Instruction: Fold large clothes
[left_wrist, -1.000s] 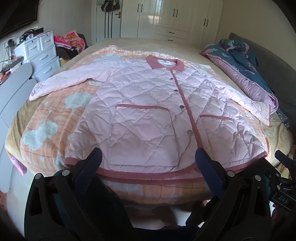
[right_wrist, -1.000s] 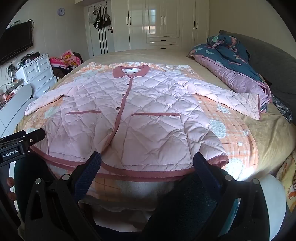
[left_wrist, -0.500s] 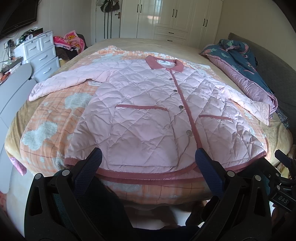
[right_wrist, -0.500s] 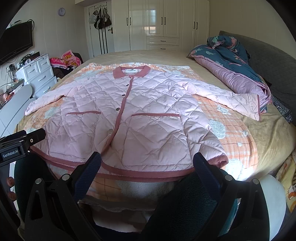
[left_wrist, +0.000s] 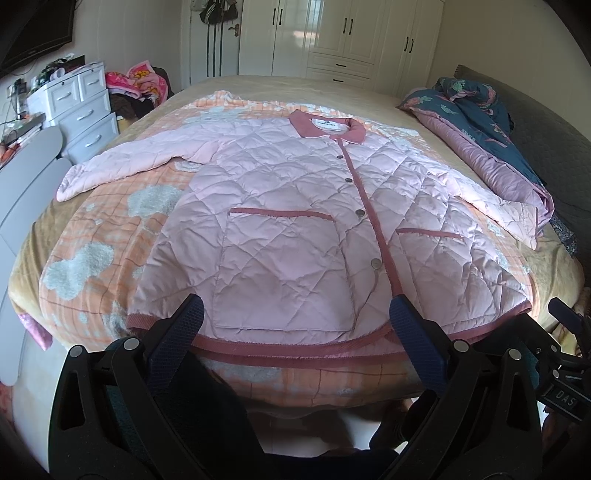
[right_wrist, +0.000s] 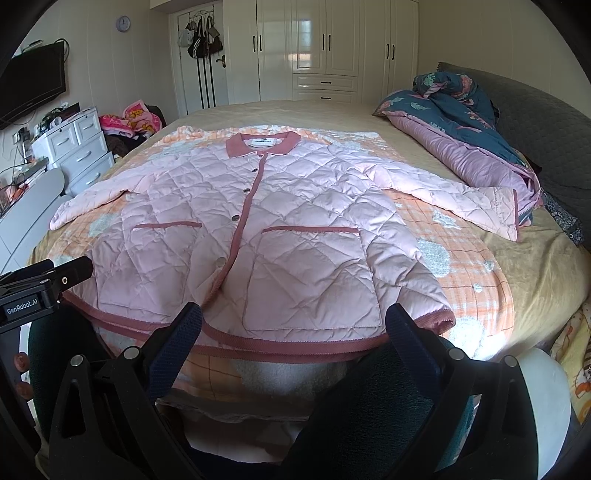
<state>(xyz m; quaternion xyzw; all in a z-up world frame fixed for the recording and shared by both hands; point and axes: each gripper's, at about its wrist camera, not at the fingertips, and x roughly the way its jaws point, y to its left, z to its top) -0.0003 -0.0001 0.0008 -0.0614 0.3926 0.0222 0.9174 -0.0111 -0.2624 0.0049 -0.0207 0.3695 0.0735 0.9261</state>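
A pink quilted jacket (left_wrist: 295, 221) (right_wrist: 280, 236) lies flat and buttoned on the bed, collar at the far end, both sleeves spread out to the sides. Its darker pink hem runs along the bed's near edge. My left gripper (left_wrist: 295, 314) hovers open just before the hem's left half, holding nothing. Over the hem's right half my right gripper (right_wrist: 293, 317) is open too, with nothing between its fingers. The left gripper's body (right_wrist: 40, 291) shows at the left of the right wrist view.
An orange plaid blanket (left_wrist: 92, 236) covers the bed under the jacket. A blue and purple duvet (right_wrist: 461, 140) is bunched at the right side. White drawers (left_wrist: 81, 110) stand left of the bed, wardrobes (right_wrist: 325, 48) at the back wall.
Both views have shifted very slightly; the jacket sits a touch lower in frame. Neither gripper has taken hold of anything.
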